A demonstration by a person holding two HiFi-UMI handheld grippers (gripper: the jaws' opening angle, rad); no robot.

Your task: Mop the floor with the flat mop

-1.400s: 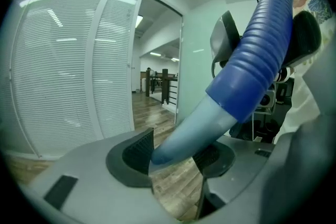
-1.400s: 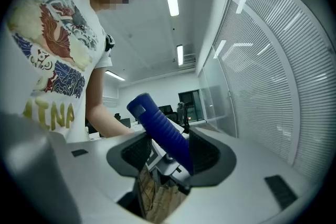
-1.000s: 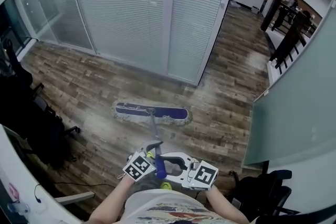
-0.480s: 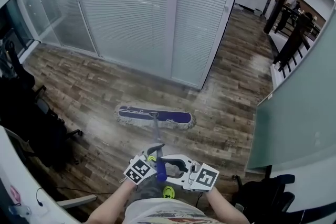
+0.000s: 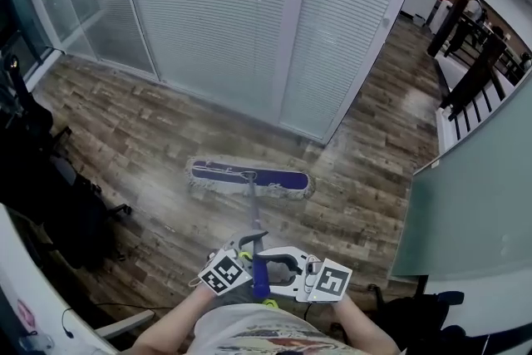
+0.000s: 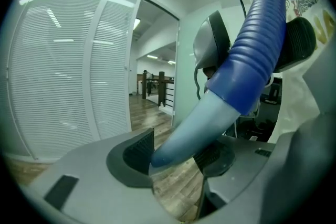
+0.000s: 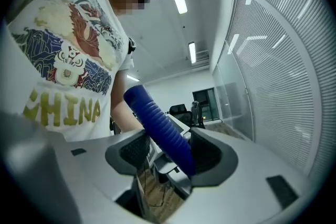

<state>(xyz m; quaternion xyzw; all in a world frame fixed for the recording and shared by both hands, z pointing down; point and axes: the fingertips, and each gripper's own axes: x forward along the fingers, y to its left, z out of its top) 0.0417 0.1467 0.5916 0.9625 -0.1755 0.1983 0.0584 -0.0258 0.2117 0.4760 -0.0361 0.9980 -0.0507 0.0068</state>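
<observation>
Crosswise, mop head point(image 5: 249, 178) (handle point(image 5: 252, 212) nearward)

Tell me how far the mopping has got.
Done: hard to judge. The wood floor shows a pale sheen around the mop head, possibly already mopped.
In hand: the mop head lies flat before the blinds. The left gripper is shut on the mop handle, and the right gripper has its jaws opening around it.
Left: the darker boards at the head view's left show no such sheen.

Tall white window blinds point(image 5: 216, 12) stand far ahead of the jaws. Black office chairs point(image 5: 58, 204) sit to their left.
</observation>
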